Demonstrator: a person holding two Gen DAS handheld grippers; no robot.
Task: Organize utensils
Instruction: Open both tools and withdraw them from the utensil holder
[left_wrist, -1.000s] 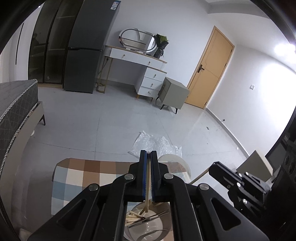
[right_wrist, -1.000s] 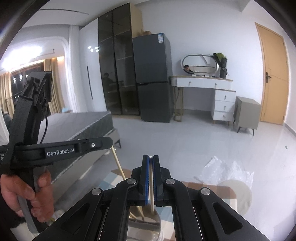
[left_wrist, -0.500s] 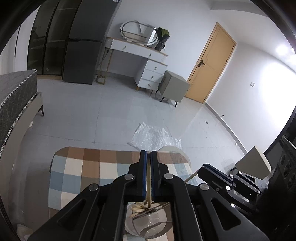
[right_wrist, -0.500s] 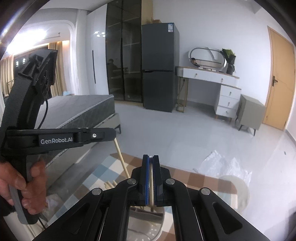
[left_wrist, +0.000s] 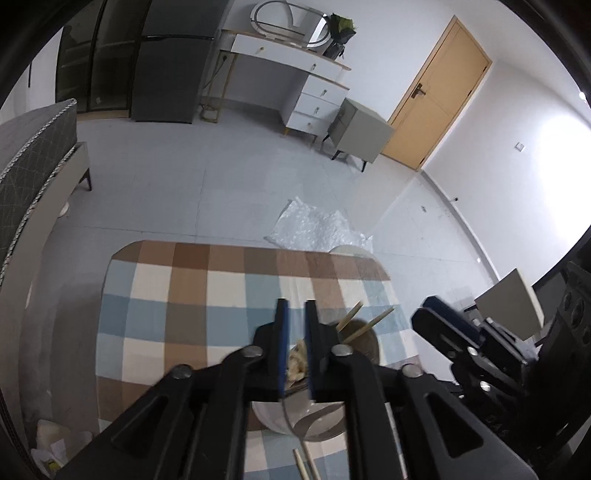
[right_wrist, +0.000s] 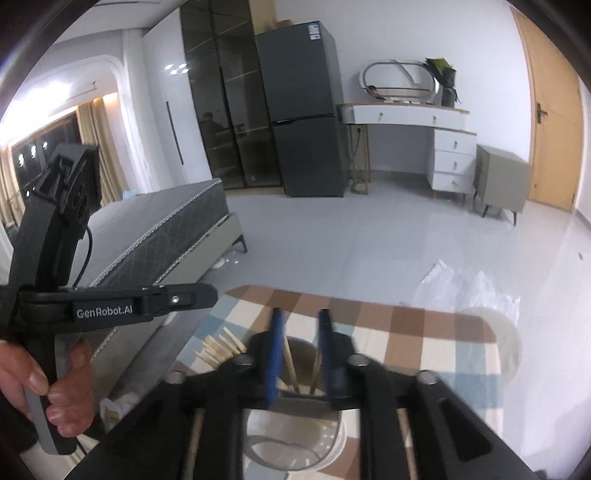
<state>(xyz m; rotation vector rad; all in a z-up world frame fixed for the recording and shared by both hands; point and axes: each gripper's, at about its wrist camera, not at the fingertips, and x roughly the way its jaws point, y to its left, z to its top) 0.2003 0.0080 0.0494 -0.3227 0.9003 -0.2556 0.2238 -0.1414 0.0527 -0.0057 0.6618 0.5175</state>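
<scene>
Over the checked brown-and-blue tablecloth: pale wooden chopsticks standing in round grey holder, several left outside; left gripper and right gripper opening, nothing pinched

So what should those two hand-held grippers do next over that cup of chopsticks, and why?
Probably lift both straight up and clear. The left hand-held gripper and right hand-held gripper are opening, nothing seems pinched, and chopsticks already stand loose in the cup on the checked cloth.
</scene>
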